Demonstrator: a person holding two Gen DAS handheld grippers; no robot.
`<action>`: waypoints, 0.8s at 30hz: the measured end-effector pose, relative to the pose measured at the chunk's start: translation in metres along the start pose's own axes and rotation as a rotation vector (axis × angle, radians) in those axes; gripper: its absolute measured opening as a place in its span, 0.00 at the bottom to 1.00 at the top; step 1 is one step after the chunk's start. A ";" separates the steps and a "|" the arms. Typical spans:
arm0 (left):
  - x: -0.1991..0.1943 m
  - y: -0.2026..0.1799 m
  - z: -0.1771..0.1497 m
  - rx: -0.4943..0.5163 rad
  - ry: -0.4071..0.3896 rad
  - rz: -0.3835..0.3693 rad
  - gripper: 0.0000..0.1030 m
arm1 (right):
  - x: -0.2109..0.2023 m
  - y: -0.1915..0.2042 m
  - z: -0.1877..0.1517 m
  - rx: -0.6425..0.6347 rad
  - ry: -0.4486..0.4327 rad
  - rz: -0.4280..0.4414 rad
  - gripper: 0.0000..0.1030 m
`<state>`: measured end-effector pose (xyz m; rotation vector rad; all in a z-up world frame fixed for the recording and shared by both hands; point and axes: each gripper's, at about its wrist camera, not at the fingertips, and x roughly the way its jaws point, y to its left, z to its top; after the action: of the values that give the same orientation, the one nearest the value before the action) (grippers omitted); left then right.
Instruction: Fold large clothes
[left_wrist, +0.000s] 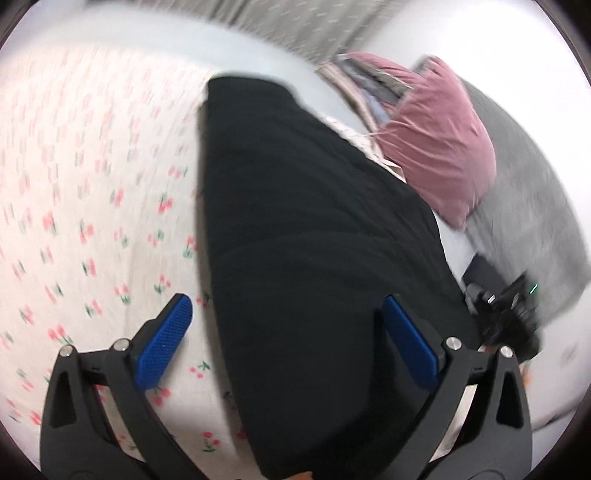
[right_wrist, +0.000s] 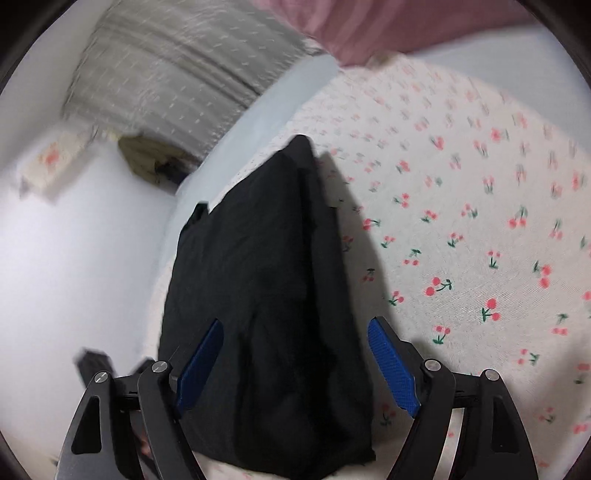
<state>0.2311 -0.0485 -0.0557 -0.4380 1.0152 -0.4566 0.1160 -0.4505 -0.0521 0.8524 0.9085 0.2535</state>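
Observation:
A black garment (left_wrist: 303, 236) lies folded into a long narrow strip on a cherry-print bedsheet (left_wrist: 92, 192). It also shows in the right wrist view (right_wrist: 266, 302), tapering away from me. My left gripper (left_wrist: 288, 332) is open above the near part of the strip, with blue pads (left_wrist: 164, 343) on either side of it. My right gripper (right_wrist: 295, 362) is open over the garment's other end, its blue pads (right_wrist: 393, 365) spread wide. Neither gripper holds cloth.
A pink pillow (left_wrist: 439, 140) and a grey blanket (left_wrist: 528, 206) lie at the bed's right side. Grey patterned curtains (right_wrist: 177, 70) hang behind. The sheet (right_wrist: 480, 206) spreads to the right. The other gripper (left_wrist: 506, 314) shows blurred at the right.

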 end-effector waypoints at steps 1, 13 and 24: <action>0.005 0.007 0.002 -0.041 0.018 -0.014 0.99 | 0.005 -0.008 0.006 0.044 0.014 0.016 0.80; 0.041 0.032 0.027 -0.198 0.078 -0.169 0.99 | 0.059 -0.043 0.038 0.234 0.117 0.229 0.80; 0.049 0.029 0.041 -0.144 0.053 -0.180 0.88 | 0.084 -0.015 0.040 0.043 0.143 0.175 0.75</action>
<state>0.2939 -0.0464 -0.0867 -0.6523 1.0686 -0.5607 0.1959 -0.4371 -0.0996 0.9640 0.9757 0.4523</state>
